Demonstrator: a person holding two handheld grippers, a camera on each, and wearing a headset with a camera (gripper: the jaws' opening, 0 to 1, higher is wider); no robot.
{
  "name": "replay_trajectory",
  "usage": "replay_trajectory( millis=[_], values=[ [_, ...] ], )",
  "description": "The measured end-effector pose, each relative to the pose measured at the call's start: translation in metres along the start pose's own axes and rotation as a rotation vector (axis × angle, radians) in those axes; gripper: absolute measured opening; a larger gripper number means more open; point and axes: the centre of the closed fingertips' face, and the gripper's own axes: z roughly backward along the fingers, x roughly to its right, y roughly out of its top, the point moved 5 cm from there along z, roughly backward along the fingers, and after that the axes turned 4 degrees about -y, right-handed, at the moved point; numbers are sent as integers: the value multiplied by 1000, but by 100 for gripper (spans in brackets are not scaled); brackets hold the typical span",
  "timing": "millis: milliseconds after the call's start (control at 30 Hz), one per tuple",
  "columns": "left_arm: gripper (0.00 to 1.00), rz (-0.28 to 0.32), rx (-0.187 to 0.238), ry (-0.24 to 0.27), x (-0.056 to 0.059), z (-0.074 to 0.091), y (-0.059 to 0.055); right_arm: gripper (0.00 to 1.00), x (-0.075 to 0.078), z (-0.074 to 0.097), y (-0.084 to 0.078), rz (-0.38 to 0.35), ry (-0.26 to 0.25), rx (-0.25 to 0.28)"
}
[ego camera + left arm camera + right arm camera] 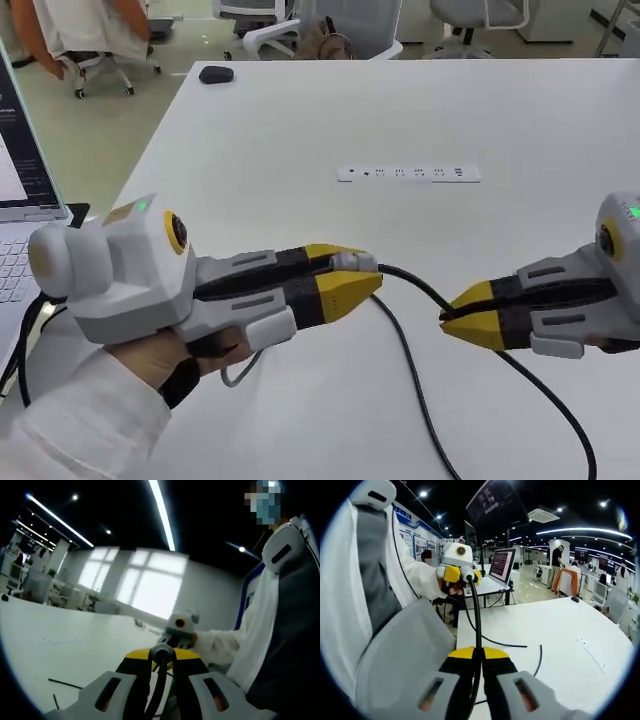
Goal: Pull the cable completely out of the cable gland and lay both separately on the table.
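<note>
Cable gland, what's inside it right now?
The black cable enters the cable gland, gripped by the left tool; the right tool is shut on the cable farther along. How deep it reaches inside is hidden by the gland's body.

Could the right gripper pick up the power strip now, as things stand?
Probably not yet. The right gripper is shut on the cable, so its jaws are taken; nothing on the table blocks the way to the power strip.

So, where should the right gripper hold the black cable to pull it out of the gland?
Grip the short stretch of cable just beyond the cable gland, coming from the side opposite the left gripper, jaws across it. That stretch leaves the gland nearly in line, so the pull should go straight.
</note>
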Motion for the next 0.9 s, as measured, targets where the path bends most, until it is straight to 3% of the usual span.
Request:
replay_trajectory(
  millis=[167,367,467,700,900],
  values=[
    [17,-12,5,-4,1,-4,4,4,-1,1,11,18,2,24],
    [17,-19,-15,-23,4,-10,1,10,-1,4,30,57,-14,46],
    [17,-21,-29,-30,5,-13,-2,10,-3,8,46,69,-11,99],
    [17,-20,-35,-39,3,-14,-4,12,-11,8,79,171,-12,148],
    [17,-29,-45,-44,2,-15,-2,10,-8,3,83,192,-4,159]
  ],
)
